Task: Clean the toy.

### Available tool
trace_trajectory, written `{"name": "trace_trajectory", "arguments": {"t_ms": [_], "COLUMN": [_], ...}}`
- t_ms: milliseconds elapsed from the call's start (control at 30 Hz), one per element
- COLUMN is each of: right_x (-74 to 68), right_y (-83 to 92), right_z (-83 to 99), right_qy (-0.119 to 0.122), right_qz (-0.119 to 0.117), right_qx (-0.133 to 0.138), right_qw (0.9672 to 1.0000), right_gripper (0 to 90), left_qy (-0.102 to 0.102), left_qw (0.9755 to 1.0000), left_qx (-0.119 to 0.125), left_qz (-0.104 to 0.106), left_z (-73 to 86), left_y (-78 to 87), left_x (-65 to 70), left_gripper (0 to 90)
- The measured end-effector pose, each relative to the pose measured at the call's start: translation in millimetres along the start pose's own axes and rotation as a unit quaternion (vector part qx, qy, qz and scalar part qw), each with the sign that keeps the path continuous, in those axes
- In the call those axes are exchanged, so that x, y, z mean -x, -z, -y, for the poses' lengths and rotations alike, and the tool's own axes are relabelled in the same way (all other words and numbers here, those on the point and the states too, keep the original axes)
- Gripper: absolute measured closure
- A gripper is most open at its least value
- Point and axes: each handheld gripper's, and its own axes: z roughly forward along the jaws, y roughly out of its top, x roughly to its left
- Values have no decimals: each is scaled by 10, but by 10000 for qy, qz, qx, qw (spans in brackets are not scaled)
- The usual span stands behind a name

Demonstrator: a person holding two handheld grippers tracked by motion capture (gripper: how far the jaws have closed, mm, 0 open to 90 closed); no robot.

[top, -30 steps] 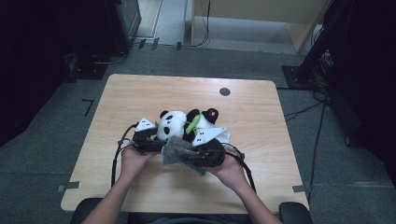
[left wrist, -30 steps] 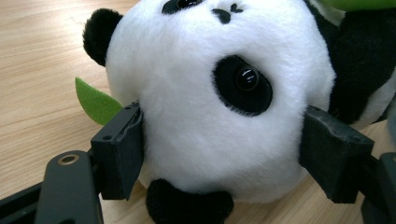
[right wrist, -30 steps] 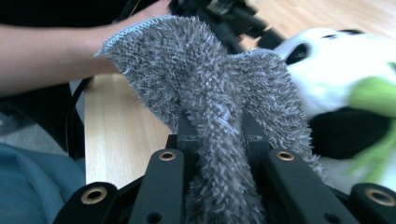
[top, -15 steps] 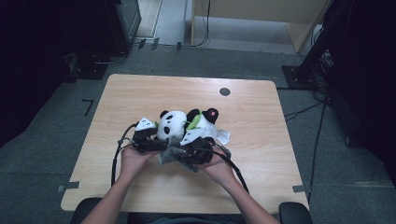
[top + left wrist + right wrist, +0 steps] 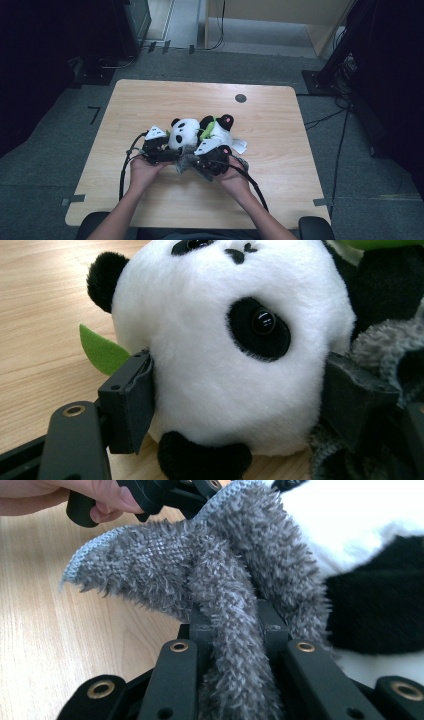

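Grey fuzzy cloth point(image 5: 220, 595) hides the right claw's point(image 5: 232, 625) pinching tips.

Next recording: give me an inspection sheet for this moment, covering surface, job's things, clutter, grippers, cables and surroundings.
Surface: light wooden table, with a dark round spot near its far edge.
Job's things: plush panda lying on the table; grey fuzzy cloth beside it.
Clutter: nothing seen.
Grippers: left gripper clamps the panda's head; right gripper is shut on the cloth.
Cables: a black cable trails from each gripper toward the person.
Surroundings: grey carpet, dark equipment at both sides.
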Motion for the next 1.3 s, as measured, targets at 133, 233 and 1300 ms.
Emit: {"name": "trace_trajectory", "arguments": {"t_ms": [133,233,1300], "right_x": [11,17,32], "right_y": [58,132,488], "right_z": [68,144,550], "right_qy": [-135,-250,-361], "right_qz": [6,10,43], "right_qx": [120,194,297], "right_qw": [9998,9995,9989], "right_gripper": [762,762,762], "left_qy": [-10,-16,0], "left_qw": [10000,10000,10000], "left_qx": [-3,-6,-41], "left_qz": [-5,-4,19], "left_z": [2,2,-5], "left_y": [0,1,-8], "left_x": [7,6,8], "left_gripper": [223,223,211]}}
